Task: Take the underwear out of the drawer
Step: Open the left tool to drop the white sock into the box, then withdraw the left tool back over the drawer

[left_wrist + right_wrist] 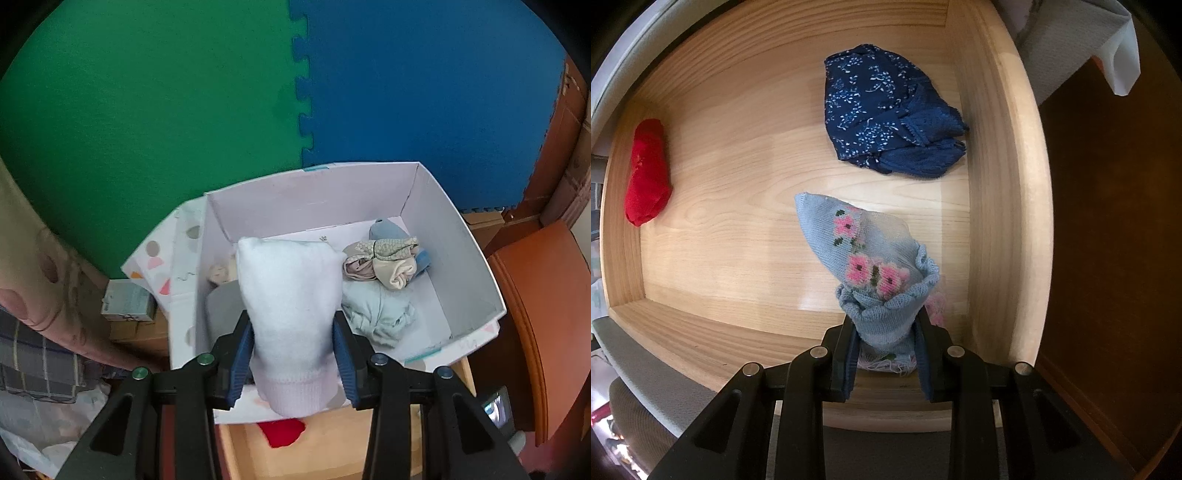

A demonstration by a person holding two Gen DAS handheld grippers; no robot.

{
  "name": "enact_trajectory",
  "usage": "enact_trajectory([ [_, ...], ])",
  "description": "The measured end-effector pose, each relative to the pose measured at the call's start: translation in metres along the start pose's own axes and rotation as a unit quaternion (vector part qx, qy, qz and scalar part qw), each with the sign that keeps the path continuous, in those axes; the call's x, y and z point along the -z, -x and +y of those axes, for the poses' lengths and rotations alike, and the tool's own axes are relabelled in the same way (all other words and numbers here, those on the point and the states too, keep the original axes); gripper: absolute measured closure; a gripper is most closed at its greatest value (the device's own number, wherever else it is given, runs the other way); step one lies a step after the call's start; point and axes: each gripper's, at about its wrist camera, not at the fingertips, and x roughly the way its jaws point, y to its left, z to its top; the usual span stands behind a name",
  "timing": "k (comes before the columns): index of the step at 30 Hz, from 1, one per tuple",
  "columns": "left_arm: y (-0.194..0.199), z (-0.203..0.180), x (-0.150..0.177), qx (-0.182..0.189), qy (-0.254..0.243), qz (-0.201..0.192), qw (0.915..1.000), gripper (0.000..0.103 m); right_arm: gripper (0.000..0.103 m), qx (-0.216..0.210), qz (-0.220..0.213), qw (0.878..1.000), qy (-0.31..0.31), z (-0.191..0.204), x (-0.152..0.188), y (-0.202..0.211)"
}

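Note:
In the left wrist view my left gripper (pixel 293 354) is shut on a white fleecy garment (pixel 288 295) with a ribbed pink cuff, held above a white cardboard box (pixel 461 236). Several small garments lie in the box, among them a beige bundle (pixel 384 264) and a pale mint piece (pixel 380 314). In the right wrist view my right gripper (pixel 886 354) points down into the wooden drawer (pixel 738 192) and is shut on a light blue knitted piece with pink flowers (pixel 864 254). A navy floral garment (pixel 882 110) and a red garment (pixel 646 173) lie on the drawer bottom.
Green (pixel 147 110) and blue (pixel 424 92) foam mats lie beyond the box. A patterned box lid (pixel 166 266) leans at its left. A small carton (pixel 127 301) and plaid cloth (pixel 33 362) are at the left. Orange-brown wooden furniture (pixel 535 295) stands at the right.

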Motion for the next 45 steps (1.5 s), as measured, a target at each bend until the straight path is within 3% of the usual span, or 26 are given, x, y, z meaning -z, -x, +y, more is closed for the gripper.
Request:
enact_trajectory([
  [8,-0.049,-0.008,-0.007,-0.007,0.01,0.03,0.9995,0.061,0.078,-0.008,0.001,1.0,0.0,-0.004,-0.003,-0.002],
  [16,-0.065,-0.007,-0.004,0.001,0.015,0.044,0.9989,0.056,0.078,-0.01,0.001,1.0,0.0,-0.008,-0.003,-0.005],
  [28,-0.024,0.005,0.004,0.018,0.02,0.022,0.9994,0.049,0.078,-0.005,0.003,1.0,-0.002,-0.004,-0.003,-0.006],
  [32,-0.004,0.015,0.022,0.023,0.016,0.022,0.9994,0.049,0.078,-0.009,0.001,1.0,-0.002,-0.004,-0.003,-0.007],
  [38,0.025,0.031,0.07,-0.012,0.014,0.016,0.9997,0.049,0.078,-0.015,-0.005,1.0,0.002,-0.005,-0.003,-0.006],
  [45,0.019,0.038,0.141,-0.03,0.03,0.03,0.9987,0.049,0.079,-0.023,-0.011,1.0,0.002,-0.007,-0.001,-0.004],
])
